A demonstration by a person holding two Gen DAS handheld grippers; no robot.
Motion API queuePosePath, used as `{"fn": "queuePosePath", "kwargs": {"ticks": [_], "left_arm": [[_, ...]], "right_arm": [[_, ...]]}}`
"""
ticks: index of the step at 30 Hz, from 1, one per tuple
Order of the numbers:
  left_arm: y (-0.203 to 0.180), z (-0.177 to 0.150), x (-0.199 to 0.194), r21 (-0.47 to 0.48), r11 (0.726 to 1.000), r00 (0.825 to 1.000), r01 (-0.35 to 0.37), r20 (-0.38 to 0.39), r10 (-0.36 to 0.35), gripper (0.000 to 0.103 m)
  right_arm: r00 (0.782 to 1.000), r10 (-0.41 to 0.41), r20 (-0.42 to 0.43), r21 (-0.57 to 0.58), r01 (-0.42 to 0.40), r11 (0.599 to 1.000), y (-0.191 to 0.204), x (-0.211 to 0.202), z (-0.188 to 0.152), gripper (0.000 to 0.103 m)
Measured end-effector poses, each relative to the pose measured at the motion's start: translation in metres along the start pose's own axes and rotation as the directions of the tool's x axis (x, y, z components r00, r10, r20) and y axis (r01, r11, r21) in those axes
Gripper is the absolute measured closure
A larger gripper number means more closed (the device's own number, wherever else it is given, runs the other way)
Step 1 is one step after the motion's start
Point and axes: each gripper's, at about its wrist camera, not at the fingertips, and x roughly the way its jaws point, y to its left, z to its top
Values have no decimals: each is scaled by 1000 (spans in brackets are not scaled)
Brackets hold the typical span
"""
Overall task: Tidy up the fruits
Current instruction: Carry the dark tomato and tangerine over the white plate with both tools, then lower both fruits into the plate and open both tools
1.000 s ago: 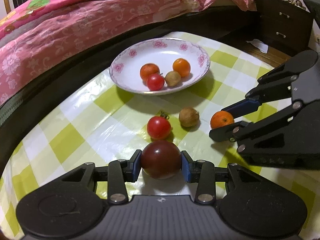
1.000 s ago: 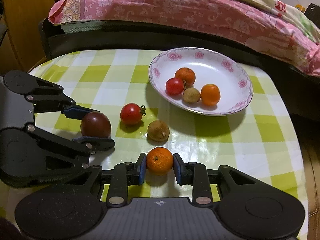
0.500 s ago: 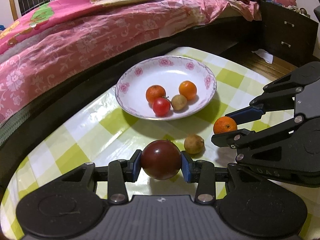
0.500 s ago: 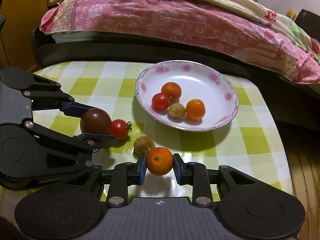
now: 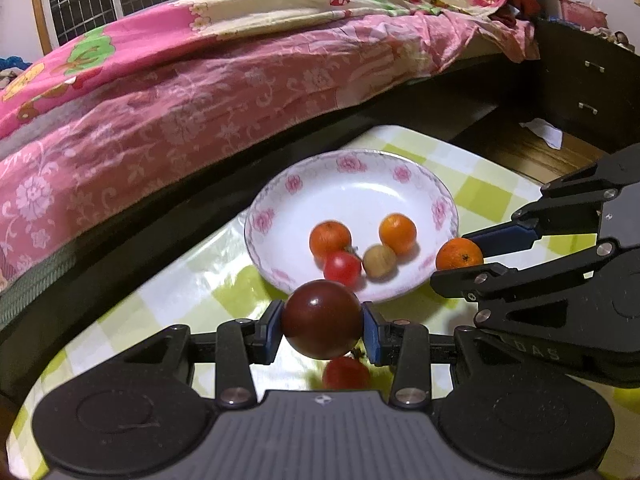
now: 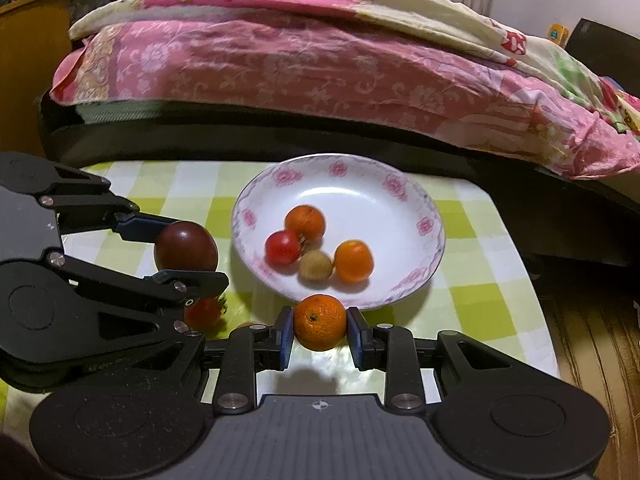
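Now | green-checked tablecloth (image 5: 484, 188) | pink-quilted bed (image 6: 320, 68) behind | wood floor (image 6: 592, 340) right

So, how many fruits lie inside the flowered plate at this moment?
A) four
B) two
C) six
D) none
A: the flowered plate holds four fruits, two oranges, a red tomato and a small brown fruit; the two held fruits are not in it.

Black plastic tongs (image 5: 322, 322), blue pads (image 5: 372, 334), silver screws, round housings, faint embossed lettering.
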Motion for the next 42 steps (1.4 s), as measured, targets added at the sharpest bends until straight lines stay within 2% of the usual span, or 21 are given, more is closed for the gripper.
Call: {"fn": "queuePosePath", "kwargs": {"ticks": [10, 30, 42], "left_arm": [[6, 30, 29, -41, 999, 1000, -20, 20, 21, 56], [24, 45, 70, -68, 996, 998, -59, 20, 60, 56], [35, 54, 85, -115, 993, 999, -24, 43, 29, 56]], "right_arm": [[1000, -10, 24, 104, 8, 995, -30, 20, 20, 78], [997, -9, 77, 125, -1, 992, -46, 63, 46, 78], [996, 9, 88, 170, -24, 985, -55, 83, 43, 76]]}}
